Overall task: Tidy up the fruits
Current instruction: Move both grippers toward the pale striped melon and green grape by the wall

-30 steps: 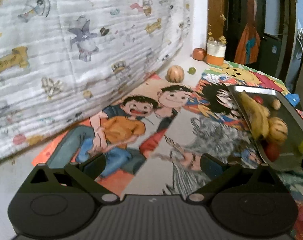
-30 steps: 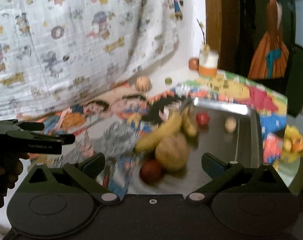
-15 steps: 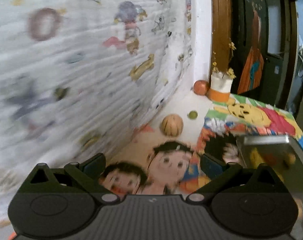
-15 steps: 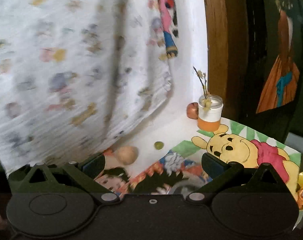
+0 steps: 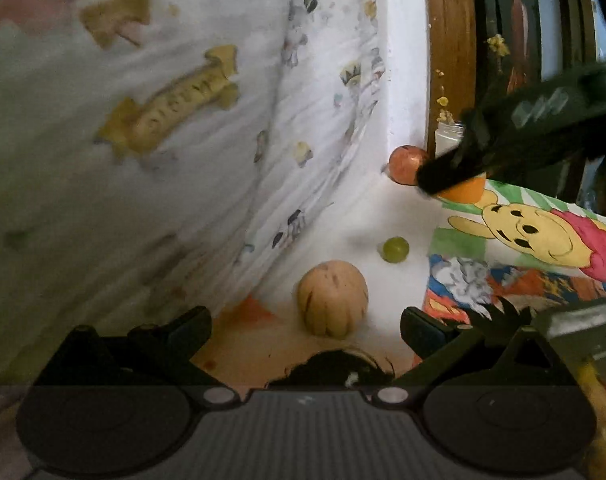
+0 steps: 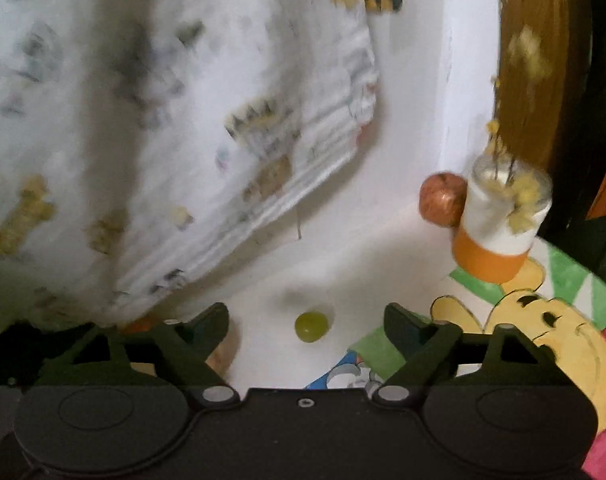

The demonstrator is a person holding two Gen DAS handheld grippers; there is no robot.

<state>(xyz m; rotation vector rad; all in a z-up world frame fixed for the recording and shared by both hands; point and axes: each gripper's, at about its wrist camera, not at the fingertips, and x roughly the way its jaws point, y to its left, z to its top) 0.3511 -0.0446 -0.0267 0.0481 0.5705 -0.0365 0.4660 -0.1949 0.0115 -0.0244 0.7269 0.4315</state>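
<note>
Fruit lies loose on the white table: a striped melon [image 5: 332,298] just ahead of the left tongs [image 5: 305,324], a green grape [image 6: 311,326] between the fingers of the right tongs [image 6: 306,322], an apple [image 6: 441,198] touching a jar [image 6: 499,220]. Both tongs are spread apart, empty.

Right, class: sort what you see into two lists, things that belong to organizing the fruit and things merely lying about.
Job:
round striped tan melon
small green grape
red apple
metal tray
open left gripper
open right gripper

Lying about:
white-and-orange flower jar
cartoon-print cloth
hanging printed sheet
</note>
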